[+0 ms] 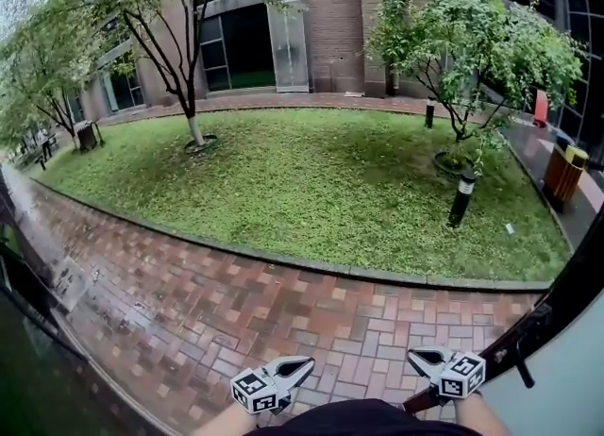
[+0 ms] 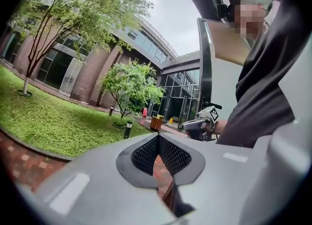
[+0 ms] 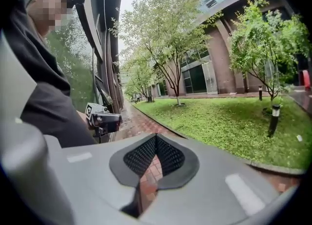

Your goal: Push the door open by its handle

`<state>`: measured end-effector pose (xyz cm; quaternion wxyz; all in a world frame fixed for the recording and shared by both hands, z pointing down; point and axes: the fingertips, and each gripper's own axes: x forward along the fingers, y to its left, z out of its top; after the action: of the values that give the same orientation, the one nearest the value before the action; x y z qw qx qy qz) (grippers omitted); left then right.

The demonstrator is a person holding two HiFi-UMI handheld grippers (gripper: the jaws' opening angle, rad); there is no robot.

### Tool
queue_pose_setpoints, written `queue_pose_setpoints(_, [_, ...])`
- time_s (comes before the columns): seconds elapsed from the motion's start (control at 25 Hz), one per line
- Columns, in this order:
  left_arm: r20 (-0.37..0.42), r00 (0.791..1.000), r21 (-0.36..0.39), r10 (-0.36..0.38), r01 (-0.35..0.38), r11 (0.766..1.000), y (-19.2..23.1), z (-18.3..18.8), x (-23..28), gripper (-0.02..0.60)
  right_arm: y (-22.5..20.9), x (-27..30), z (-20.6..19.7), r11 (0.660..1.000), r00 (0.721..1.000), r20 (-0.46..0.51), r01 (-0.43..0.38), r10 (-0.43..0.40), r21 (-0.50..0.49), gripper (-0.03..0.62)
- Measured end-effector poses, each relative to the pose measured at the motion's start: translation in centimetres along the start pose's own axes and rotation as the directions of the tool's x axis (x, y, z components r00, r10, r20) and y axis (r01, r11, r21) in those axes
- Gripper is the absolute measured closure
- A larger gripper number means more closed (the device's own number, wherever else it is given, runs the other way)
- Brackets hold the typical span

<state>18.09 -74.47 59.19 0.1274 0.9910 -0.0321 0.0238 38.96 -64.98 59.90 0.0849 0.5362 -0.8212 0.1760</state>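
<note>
Head view, nearest: left gripper [image 1: 300, 365] and right gripper [image 1: 417, 357] side by side above brick paving [image 1: 236, 302], jaws of both closed on nothing. Just right of right gripper, door [image 1: 566, 373] standing open, handle [image 1: 522, 366] on its dark edge. Beyond: lawn [image 1: 302, 179], trees [image 1: 179, 38], building [image 1: 330, 9].

Paving [image 1: 283, 311]: red, brown and pink bricks, patchwork. Lawn [image 1: 311, 179]: green. Bin [image 1: 564, 177]: orange slats (yellow top). Left gripper [image 1: 304, 364], right gripper [image 1: 415, 358]: grey, black-and-white square markers.
</note>
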Motion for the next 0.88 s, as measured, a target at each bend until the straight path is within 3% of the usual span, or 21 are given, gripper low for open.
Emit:
queue_pose_setpoints(0.2, [-0.032,0.998,0.049,0.057,-0.055,0.997,-1.3,-0.4,0.8,0.581,0.6,1.5,-3.2,0.995,0.993,-0.082,-0.092,0.089,-0.028,0.594])
queue_pose_setpoints(0.4, [-0.006,0.987,0.053,0.16,-0.159,0.986,-7.3,-0.1,1.7,0.581,4.0,2.3,-6.6,0.973,0.965,-0.133,-0.229,0.224,-0.019,0.594])
queue_pose_setpoints(0.68, [-0.042,0.945,0.09,0.324,-0.32,0.943,-17.5,-2.4,0.0,0.581,7.1,1.9,-6.6,0.942,0.936,-0.111,-0.335,0.333,0.004,0.594])
queue_pose_setpoints(0.88, [-0.039,0.892,0.069,0.45,-0.447,0.892,-21.1,-3.7,-4.1,0.581,11.0,0.7,-8.0,0.909,0.902,-0.14,-0.415,0.409,-0.022,0.594])
